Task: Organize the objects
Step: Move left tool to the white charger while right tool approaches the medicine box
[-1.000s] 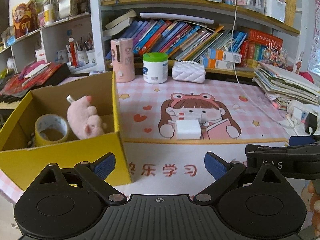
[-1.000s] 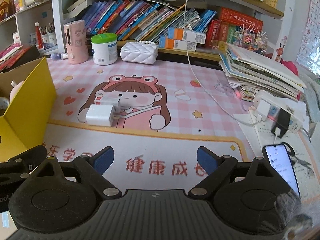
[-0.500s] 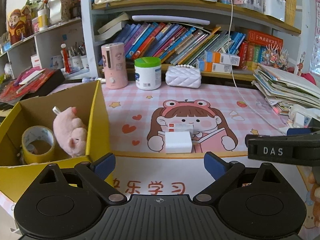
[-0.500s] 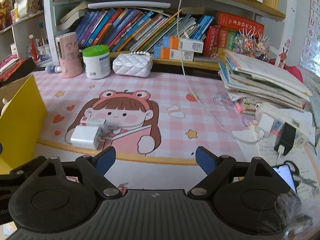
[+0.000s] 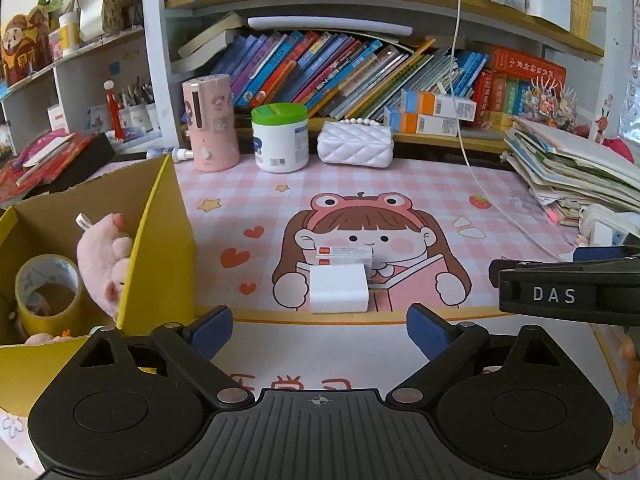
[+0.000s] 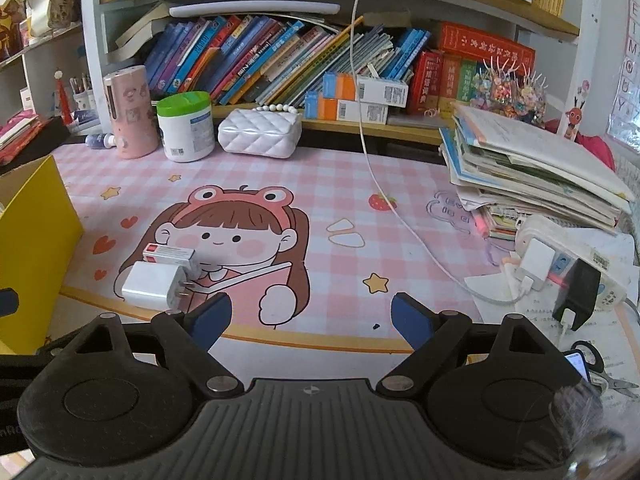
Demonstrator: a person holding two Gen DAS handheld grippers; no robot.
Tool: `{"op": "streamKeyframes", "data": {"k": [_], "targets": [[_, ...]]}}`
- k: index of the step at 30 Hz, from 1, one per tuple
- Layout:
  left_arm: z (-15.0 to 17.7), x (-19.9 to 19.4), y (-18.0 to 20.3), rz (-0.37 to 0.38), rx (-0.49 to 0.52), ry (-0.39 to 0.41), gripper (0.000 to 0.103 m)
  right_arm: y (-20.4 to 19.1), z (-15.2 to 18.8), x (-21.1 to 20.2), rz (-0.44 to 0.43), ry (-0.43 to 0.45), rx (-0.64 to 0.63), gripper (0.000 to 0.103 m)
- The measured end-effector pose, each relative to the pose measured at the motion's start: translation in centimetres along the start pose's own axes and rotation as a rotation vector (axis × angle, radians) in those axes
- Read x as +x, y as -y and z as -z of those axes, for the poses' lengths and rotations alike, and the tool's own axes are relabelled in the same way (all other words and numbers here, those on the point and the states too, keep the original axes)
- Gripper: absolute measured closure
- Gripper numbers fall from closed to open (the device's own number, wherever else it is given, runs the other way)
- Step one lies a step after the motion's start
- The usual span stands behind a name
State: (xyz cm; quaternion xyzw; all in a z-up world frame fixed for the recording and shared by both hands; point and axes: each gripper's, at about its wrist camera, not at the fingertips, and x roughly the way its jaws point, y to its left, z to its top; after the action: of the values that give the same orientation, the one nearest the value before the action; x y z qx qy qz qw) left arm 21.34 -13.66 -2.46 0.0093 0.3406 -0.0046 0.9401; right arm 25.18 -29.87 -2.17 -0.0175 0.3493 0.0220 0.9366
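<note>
A white charger plug (image 5: pixel 338 288) lies on the pink cartoon mat (image 5: pixel 420 184), with a small white box with a red end (image 5: pixel 344 254) right behind it. Both also show in the right wrist view, the plug (image 6: pixel 154 286) and the box (image 6: pixel 168 255). My left gripper (image 5: pixel 319 330) is open and empty, just short of the plug and centred on it. My right gripper (image 6: pixel 310 317) is open and empty, to the right of the plug. A yellow cardboard box (image 5: pixel 160 248) at the left holds a pink plush pig (image 5: pixel 105 254) and a roll of tape (image 5: pixel 46 292).
At the back stand a pink canister (image 5: pixel 210 122), a green-lidded white tub (image 5: pixel 280 138) and a white quilted purse (image 5: pixel 354 148). A white cable (image 6: pixel 400 216) crosses the mat. A stack of books (image 6: pixel 532 172), a power strip (image 6: pixel 568 264) and a phone (image 6: pixel 578 364) lie at the right.
Both grippers have moved to the right and forward over the mat. The plug is now centred in front of my left gripper. Both stay open.
</note>
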Motion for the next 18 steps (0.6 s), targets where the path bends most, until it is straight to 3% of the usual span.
{"op": "streamKeyframes", "data": {"k": [18], "targets": [[-0.9,4.5,1.0,0.030,0.003,-0.042,0.031,1.7,-0.7,2.7,-0.032,-0.037,0.015,0.021]]}}
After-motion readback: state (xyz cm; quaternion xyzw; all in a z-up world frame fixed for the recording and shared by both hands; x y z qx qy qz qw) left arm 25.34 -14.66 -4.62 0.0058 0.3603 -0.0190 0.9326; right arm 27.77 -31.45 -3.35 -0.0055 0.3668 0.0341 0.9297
